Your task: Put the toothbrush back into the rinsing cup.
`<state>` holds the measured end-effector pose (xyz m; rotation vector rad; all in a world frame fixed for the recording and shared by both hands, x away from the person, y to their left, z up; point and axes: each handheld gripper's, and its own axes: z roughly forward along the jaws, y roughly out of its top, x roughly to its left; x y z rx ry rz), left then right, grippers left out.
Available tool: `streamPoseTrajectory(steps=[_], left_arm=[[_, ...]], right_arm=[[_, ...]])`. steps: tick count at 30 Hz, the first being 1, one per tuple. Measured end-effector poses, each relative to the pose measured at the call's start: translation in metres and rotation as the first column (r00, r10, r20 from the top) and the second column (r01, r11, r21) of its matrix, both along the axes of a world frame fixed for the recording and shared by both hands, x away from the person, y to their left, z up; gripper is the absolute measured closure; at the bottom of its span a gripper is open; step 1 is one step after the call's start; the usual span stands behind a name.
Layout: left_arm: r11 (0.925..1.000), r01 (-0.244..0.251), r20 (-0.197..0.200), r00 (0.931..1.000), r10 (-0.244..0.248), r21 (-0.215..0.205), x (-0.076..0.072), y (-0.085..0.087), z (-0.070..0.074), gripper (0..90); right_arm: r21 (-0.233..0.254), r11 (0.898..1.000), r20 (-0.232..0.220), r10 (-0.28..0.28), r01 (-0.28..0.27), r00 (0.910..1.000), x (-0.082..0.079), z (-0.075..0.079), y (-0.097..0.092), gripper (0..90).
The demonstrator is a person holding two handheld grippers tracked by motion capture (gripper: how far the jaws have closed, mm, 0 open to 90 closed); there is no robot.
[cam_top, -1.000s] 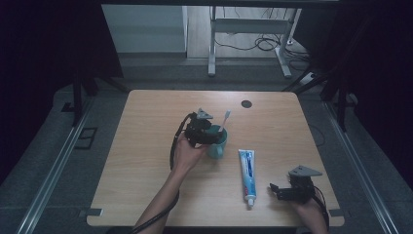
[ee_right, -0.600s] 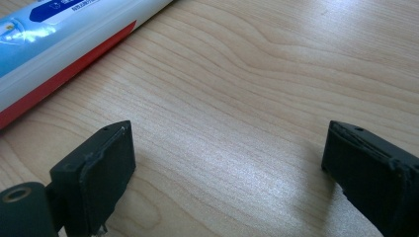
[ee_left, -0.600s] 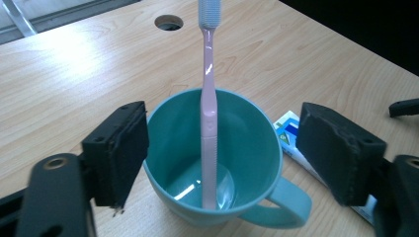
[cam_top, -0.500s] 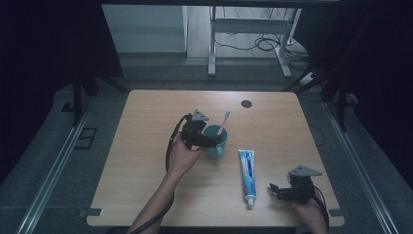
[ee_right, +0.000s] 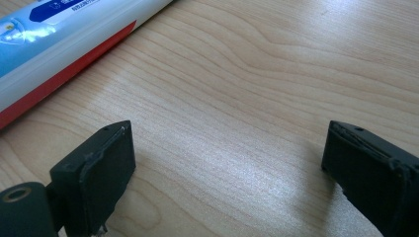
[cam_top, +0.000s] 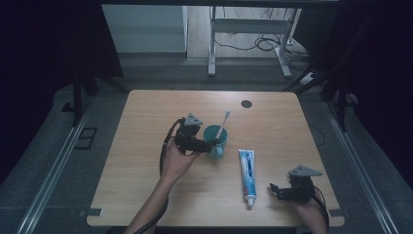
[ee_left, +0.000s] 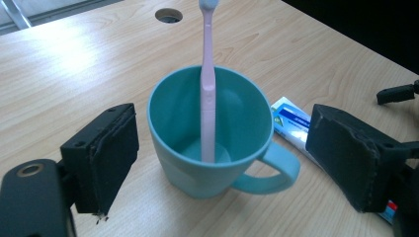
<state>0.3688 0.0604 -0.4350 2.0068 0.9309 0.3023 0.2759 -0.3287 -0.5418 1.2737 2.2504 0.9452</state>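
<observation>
Release step is finishing: left gripper (ee_left: 217, 163) jaws have just been opening, now flanking the cup (ee_left: 212, 133) with toothbrush (ee_left: 207, 94) mid-worktop (cam_top: 146, 190) without pressing it, right gripper (ee_right: 232, 177) is resting open-jawed and empty beside toothpaste (ee_right: 64, 44), probably next.

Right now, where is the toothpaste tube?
In the high view the toothpaste tube lies flat on the table's right half, between the teal mug and the right gripper, touching neither.
</observation>
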Motion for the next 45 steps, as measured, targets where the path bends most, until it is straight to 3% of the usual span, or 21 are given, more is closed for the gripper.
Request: streamPoseTrajectory(steps=[14,23,37,45], left_arm=[[0.9999,-0.008,-0.007,0.9999,0.008,0.014,-0.017,0.018,-0.008,6.6],[0.9972,-0.007,-0.003,1.0000,0.008,0.075,-0.028,0.022,-0.020,0.3],[0.9909,-0.004,0.006,1.0000,0.003,0.134,-0.045,0.030,-0.042,0.0],[0.9923,-0.002,0.000,1.0000,0.002,0.124,-0.053,0.036,-0.055,0.0]], right_arm=[[0.000,1.000,0.000,0.000,0.000,1.0000,0.000,0.000,0.000,5.6],[0.000,1.000,0.000,-0.001,0.001,1.0000,0.000,0.000,0.000,5.6],[0.001,1.000,-0.002,-0.001,0.001,1.0000,0.000,0.000,0.000,5.6],[0.001,1.000,-0.002,-0.001,0.001,1.0000,0.000,0.000,0.000,5.6]])
